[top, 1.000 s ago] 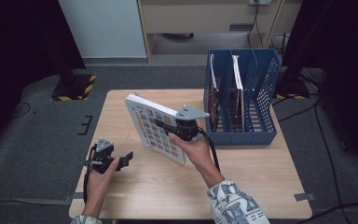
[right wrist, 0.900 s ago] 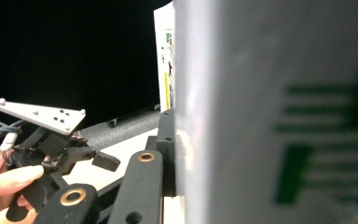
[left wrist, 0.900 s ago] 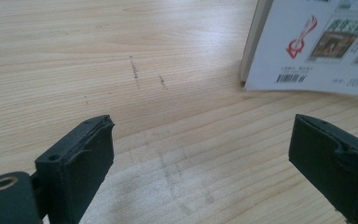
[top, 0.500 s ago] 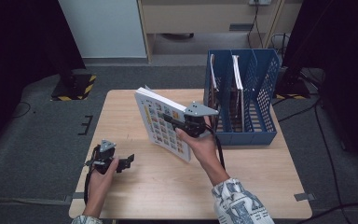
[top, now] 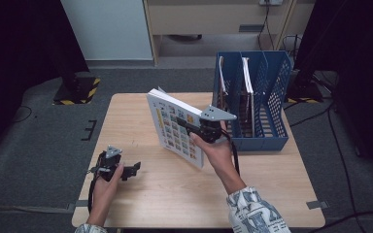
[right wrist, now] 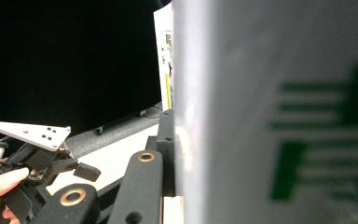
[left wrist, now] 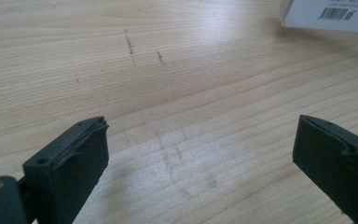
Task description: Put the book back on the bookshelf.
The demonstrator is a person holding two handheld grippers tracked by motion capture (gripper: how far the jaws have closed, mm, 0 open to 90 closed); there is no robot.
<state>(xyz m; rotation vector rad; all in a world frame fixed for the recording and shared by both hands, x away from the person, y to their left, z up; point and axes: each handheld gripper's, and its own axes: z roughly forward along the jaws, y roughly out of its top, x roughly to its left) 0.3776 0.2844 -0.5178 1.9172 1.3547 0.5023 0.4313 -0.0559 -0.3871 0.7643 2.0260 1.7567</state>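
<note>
A thin picture book (top: 177, 127) with a grid of coloured pictures on its cover hangs tilted above the middle of the wooden table (top: 165, 194). My right gripper (top: 195, 129) is shut on its right edge. In the right gripper view the book's pale cover (right wrist: 279, 116) stands upright against the black jaw. My left gripper (top: 132, 170) rests low at the table's front left, open and with nothing in it. In the left gripper view its jaws (left wrist: 200, 135) stand wide over bare wood, and a white book corner with a barcode (left wrist: 331, 14) shows at the top right.
A blue mesh file rack (top: 272, 121) stands at the table's right side, just right of the held book. A few thin books (top: 245, 87) stand upright in its compartments. A dark floor surrounds the table, with a cabinet behind.
My right gripper has carried the book a little to the right, nearer the blue rack, and the book stands slightly more upright. The left gripper has stayed in place.
</note>
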